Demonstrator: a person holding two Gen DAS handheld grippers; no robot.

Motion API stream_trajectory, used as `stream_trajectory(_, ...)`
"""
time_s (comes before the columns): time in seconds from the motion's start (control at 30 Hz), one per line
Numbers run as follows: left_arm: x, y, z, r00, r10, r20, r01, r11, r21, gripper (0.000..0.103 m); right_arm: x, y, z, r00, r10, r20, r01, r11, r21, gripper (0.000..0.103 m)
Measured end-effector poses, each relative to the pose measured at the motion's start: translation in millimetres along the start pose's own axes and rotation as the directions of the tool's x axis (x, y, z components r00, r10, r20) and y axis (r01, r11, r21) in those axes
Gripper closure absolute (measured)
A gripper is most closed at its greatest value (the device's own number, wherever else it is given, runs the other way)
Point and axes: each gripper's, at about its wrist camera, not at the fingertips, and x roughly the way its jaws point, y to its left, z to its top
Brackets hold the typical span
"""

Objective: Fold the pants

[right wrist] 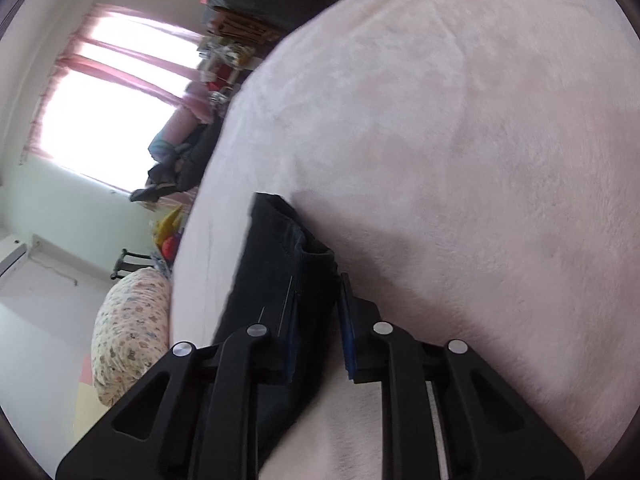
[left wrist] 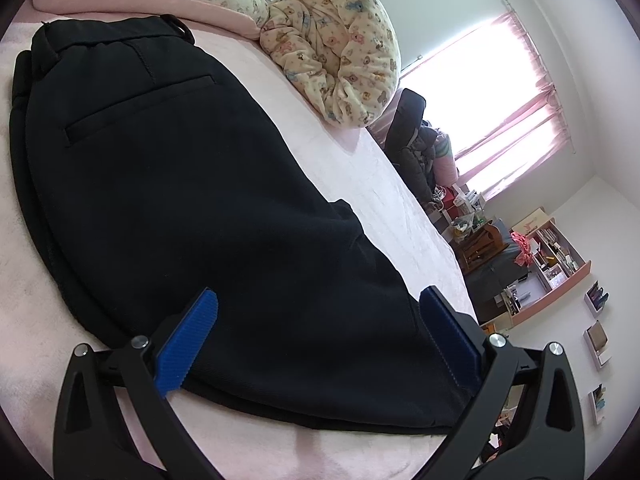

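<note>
The pink bed (left wrist: 360, 168) carries the black trousers (left wrist: 180, 200) flat ahead of the left tool (left wrist: 320, 336), which gapes released over their near edge; the right tool (right wrist: 318, 320) pinches a hem, ready for folding.

One pair of black pants (left wrist: 192, 184), two patterned pillows (left wrist: 344, 48) (teddy-bear print), one window (left wrist: 492, 100).
</note>
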Motion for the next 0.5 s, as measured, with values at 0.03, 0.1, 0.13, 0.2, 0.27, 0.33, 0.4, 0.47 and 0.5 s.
stream_trajectory(0.03, 0, 0, 0, 1.000, 0.000, 0.000, 0.000, 1.000, -0.001, 0.002, -3, 4, 0, 1.000, 0.018, 0.009, -0.018, 1.000, -0.005, 0.086)
stream_trajectory(0.1, 0, 0, 0, 1.000, 0.000, -0.001, 0.000, 1.000, -0.001, 0.002, -10, 18, -1, 0.998, 0.053, 0.023, -0.053, 0.998, -0.038, 0.086)
stream_trajectory(0.13, 0, 0, 0, 1.000, 0.000, -0.001, 0.000, 1.000, -0.001, 0.002, -12, 26, -1, 0.998, 0.065, 0.026, -0.063, 0.996, -0.060, 0.086)
stream_trajectory(0.2, 0, 0, 0, 1.000, 0.000, -0.001, 0.000, 1.000, -0.001, 0.002, -17, 45, -4, 0.995, 0.098, 0.022, -0.095, 0.989, -0.114, 0.086)
stream_trajectory(0.27, 0, 0, -1, 1.000, 0.002, -0.002, -0.002, 1.000, 0.001, 0.002, -22, 64, -8, 0.990, 0.139, 0.015, -0.135, 0.978, -0.162, 0.086)
stream_trajectory(0.33, 0, 0, -1, 1.000, 0.004, -0.004, -0.004, 1.000, 0.004, 0.002, -26, 82, -14, 0.983, 0.181, 0.001, -0.177, 0.965, -0.195, 0.086)
stream_trajectory(0.4, 1, 0, -2, 1.000, 0.007, -0.007, -0.007, 1.000, 0.010, 0.002, -29, 101, -21, 0.974, 0.225, -0.024, -0.225, 0.947, -0.228, 0.086)
stream_trajectory(0.47, 1, -1, -2, 1.000, 0.010, -0.009, -0.009, 1.000, 0.015, 0.002, -31, 124, -32, 0.961, 0.271, -0.057, -0.276, 0.920, -0.277, 0.086)
stream_trajectory(0.5, 2, -1, -2, 1.000, 0.011, -0.010, -0.011, 1.000, 0.018, 0.002, -32, 136, -39, 0.952, 0.294, -0.080, -0.305, 0.904, -0.299, 0.086)
